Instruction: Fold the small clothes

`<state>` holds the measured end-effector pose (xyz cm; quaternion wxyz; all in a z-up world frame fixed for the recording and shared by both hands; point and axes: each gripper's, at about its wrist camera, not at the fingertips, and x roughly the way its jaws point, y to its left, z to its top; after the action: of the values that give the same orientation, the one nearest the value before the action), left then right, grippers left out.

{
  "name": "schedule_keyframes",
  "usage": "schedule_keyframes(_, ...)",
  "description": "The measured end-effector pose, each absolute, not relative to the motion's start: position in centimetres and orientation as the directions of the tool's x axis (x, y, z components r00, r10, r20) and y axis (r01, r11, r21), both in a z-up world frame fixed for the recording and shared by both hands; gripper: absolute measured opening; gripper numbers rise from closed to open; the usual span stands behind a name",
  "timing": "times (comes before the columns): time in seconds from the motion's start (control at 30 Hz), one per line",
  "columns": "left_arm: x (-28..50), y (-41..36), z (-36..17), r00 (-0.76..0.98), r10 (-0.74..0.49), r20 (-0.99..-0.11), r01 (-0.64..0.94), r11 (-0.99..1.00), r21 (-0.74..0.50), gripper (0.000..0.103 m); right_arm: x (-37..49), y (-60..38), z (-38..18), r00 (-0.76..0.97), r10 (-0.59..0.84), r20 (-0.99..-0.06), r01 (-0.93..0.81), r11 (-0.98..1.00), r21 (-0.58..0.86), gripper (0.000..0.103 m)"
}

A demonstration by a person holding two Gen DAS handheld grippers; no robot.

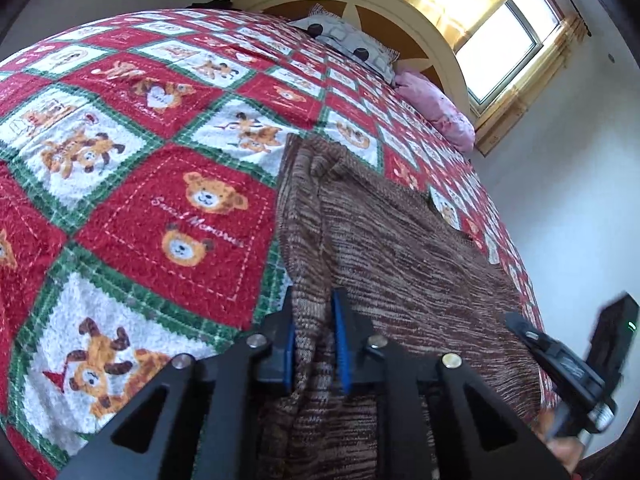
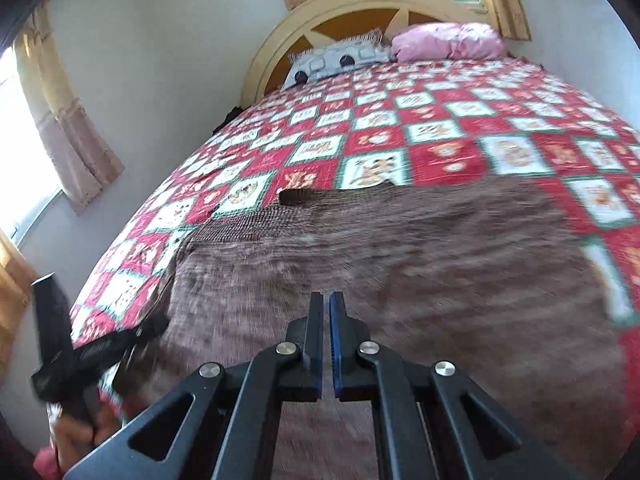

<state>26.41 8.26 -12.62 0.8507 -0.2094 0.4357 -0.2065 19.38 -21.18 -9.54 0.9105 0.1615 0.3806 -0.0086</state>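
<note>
Left wrist view: my left gripper [image 1: 313, 334] jaws clamp a bunched edge of the brown knit garment [image 1: 400, 248] on the bed [image 1: 132, 208]. My right gripper [image 2: 325, 340] jaws are closed on nothing. Judged mid-fold; next, carry the edge across.

Sweater [image 1: 400, 248] lies on bedspread [image 1: 160, 208], pillows [image 2: 444, 46] behind.
</note>
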Motion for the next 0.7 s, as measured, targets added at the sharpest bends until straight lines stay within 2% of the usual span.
schedule_keyframes(0.03,26.4,8.2,-12.6,0.534,-0.536,-0.654,0.168,0.825,-0.539,0.021,20.1,-20.8,-10.7,0.685,0.091,-0.722,0.149,0.954,0.262,0.002)
schedule_keyframes(0.1,26.7,8.3,-12.7,0.527,-0.546,-0.651,0.163,0.817,-0.553,0.022,20.2,-20.5,-11.0,0.703,0.075,-0.707,0.148,0.957,0.249,0.000)
schedule_keyframes(0.13,26.8,8.3,-12.7,0.523,-0.552,-0.650,0.162,0.812,-0.560,0.026,20.1,-20.7,-11.0,0.704,0.079,-0.706,0.148,0.956,0.255,0.000)
schedule_keyframes(0.2,27.4,7.8,-12.6,0.515,-0.569,-0.641,0.165,0.800,-0.577,0.038,19.9,-21.0,-11.2,0.711,0.101,-0.696,0.144,0.948,0.285,0.000)
schedule_keyframes(0.27,27.5,6.7,-12.1,0.522,-0.568,-0.636,0.184,0.804,-0.566,0.059,19.9,-21.2,-11.2,0.711,0.106,-0.695,0.144,0.946,0.291,0.000)
schedule_keyframes(0.3,27.5,6.1,-11.9,0.532,-0.547,-0.647,0.188,0.821,-0.539,0.060,19.9,-20.9,-11.2,0.710,0.097,-0.697,0.145,0.949,0.279,0.000)
schedule_keyframes(0.33,27.3,5.4,-11.8,0.545,-0.517,-0.660,0.191,0.843,-0.503,0.057,20.1,-20.6,-11.1,0.709,0.083,-0.701,0.145,0.955,0.260,0.000)
schedule_keyframes(0.37,27.3,4.9,-11.6,0.557,-0.478,-0.679,0.188,0.869,-0.458,0.046,20.1,-20.4,-11.0,0.708,0.072,-0.703,0.145,0.959,0.243,0.000)
schedule_keyframes(0.43,27.2,4.8,-11.5,0.567,-0.453,-0.688,0.168,0.881,-0.442,0.016,19.9,-20.5,-11.0,0.710,0.077,-0.701,0.143,0.958,0.250,0.000)
schedule_keyframes(0.5,27.3,5.6,-11.5,0.563,-0.490,-0.666,0.143,0.851,-0.505,0.014,19.9,-21.0,-11.2,0.713,0.097,-0.695,0.142,0.950,0.278,0.000)
schedule_keyframes(0.6,27.0,5.7,-10.8,0.578,-0.491,-0.652,0.129,0.844,-0.521,0.013,19.9,-21.3,-11.3,0.714,0.112,-0.691,0.139,0.945,0.297,0.000)
schedule_keyframes(0.7,26.3,3.8,-8.9,0.582,-0.522,-0.624,0.180,0.831,-0.527,0.012,19.9,-21.4,-11.4,0.716,0.121,-0.687,0.139,0.941,0.310,0.000)
